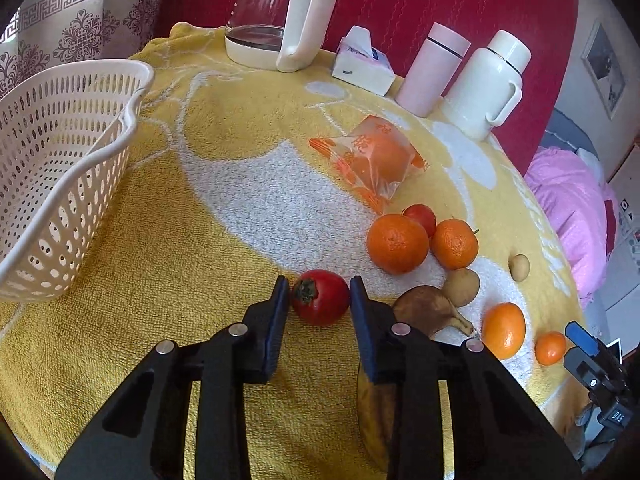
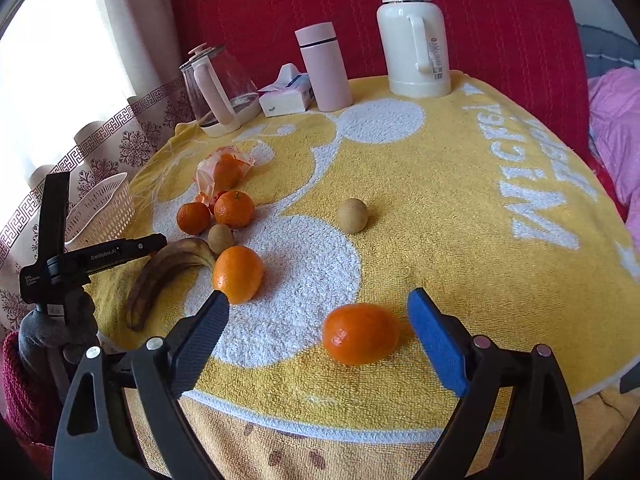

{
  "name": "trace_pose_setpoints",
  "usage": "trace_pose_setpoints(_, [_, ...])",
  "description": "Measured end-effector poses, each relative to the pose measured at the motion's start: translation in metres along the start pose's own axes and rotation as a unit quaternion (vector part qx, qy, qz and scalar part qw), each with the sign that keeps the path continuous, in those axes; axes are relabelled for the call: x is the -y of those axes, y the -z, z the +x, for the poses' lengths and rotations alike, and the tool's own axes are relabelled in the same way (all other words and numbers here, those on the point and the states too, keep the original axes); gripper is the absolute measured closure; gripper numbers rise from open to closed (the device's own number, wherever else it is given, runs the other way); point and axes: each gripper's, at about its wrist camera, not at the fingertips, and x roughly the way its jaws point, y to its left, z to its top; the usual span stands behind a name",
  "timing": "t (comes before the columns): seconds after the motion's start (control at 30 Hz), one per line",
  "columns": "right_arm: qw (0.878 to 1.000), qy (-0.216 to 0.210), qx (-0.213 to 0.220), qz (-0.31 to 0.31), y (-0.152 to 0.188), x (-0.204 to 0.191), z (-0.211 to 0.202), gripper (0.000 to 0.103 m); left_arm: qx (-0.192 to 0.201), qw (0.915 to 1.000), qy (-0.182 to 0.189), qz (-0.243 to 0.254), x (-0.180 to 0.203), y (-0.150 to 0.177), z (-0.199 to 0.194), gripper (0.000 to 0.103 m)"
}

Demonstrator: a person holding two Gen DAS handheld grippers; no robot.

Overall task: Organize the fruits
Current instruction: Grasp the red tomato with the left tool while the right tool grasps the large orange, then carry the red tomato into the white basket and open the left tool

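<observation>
My left gripper is shut on a red tomato that rests on the yellow towel; a pad presses each side of it. Beside it lie a browned banana, two oranges, a bagged orange and a brown round fruit. The white slotted basket stands at the left and holds nothing that I can see. My right gripper is open, its fingers on either side of a small orange near the towel's front edge without touching it. Another orange lies by the left fingertip.
A glass kettle, a tissue pack, a pink bottle and a white thermos line the back edge before a red backrest. A lone brown fruit sits mid-towel. Curtains hang at the left and pink bedding lies at the right.
</observation>
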Motion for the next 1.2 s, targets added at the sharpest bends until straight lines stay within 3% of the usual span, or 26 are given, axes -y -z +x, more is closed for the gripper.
trace_pose_setpoints(0.17, [1.000,0.011,0.001,-0.011,0.003,0.002,-0.005,0.014,0.012,0.9999,0.003,0.004,0.001,0.003,-0.004,0.073])
trace_pose_setpoints(0.33, [0.999,0.026,-0.011,-0.019,0.013,0.006,-0.009,0.019,0.052,0.9983,-0.019,0.018,0.005,0.006,-0.022,0.073])
trace_pose_setpoints(0.5, [0.999,0.034,-0.028,-0.003,0.017,0.015,-0.003,0.030,0.084,0.9956,-0.034,0.024,0.006,0.005,-0.038,0.073])
trace_pose_setpoints(0.63, [0.998,0.042,-0.041,-0.005,0.013,0.014,0.005,0.033,0.099,0.9941,-0.040,0.017,0.002,0.002,-0.050,0.073])
trace_pose_setpoints(0.83, [0.997,0.042,-0.067,-0.012,0.013,0.010,0.017,0.052,0.123,0.9914,-0.044,0.001,-0.007,-0.004,-0.072,0.073])
trace_pose_setpoints(0.97, [0.997,0.045,-0.067,-0.015,0.012,0.008,0.014,0.060,0.149,0.9876,-0.048,-0.013,-0.017,-0.011,-0.093,0.073])
trace_pose_setpoints(1.2, [0.997,0.042,-0.063,-0.014,0.010,0.000,0.011,0.060,0.203,0.9739,-0.091,-0.044,-0.052,-0.024,-0.129,0.073])
